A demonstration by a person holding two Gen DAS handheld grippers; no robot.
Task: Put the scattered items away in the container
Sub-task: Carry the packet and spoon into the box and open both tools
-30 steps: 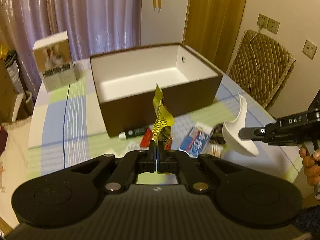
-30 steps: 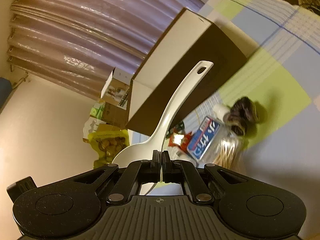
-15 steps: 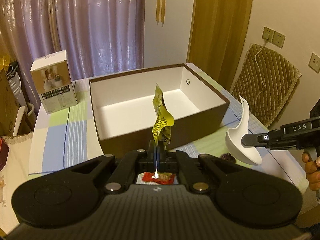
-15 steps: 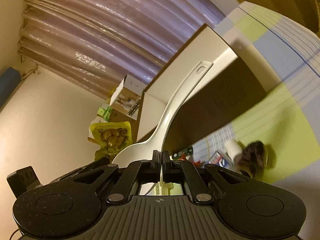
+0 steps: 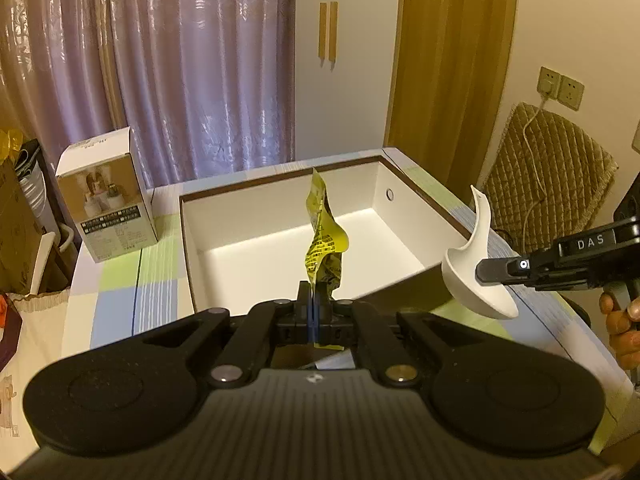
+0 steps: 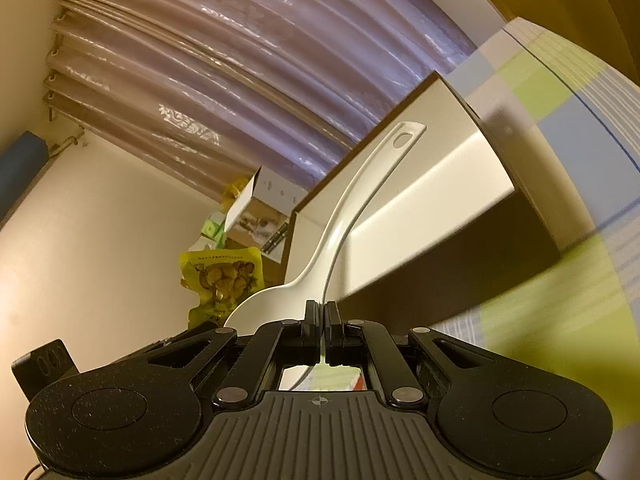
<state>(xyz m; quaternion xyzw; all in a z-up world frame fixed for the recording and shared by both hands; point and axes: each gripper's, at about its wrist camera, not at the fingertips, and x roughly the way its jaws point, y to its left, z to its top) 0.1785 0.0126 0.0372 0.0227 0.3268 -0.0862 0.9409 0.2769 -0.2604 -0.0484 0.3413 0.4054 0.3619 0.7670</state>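
Both grippers have risen above the brown, white-lined box (image 5: 404, 216): left gripper (image 5: 311, 300) pinches the crinkled yellow packet (image 5: 325, 240), right gripper (image 6: 322, 320) clamps the white plastic spoon (image 6: 352, 208).

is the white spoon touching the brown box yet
Apart. The left wrist view shows the white spoon held by the right gripper in the air beside the brown box.

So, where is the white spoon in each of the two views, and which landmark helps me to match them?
Left wrist view: the spoon is at the right edge, held by the right gripper, beside the box's right wall.
Right wrist view: the spoon is in the centre, rising from the gripper towards the upper right.
Shared landmark: the brown box with a white inside.
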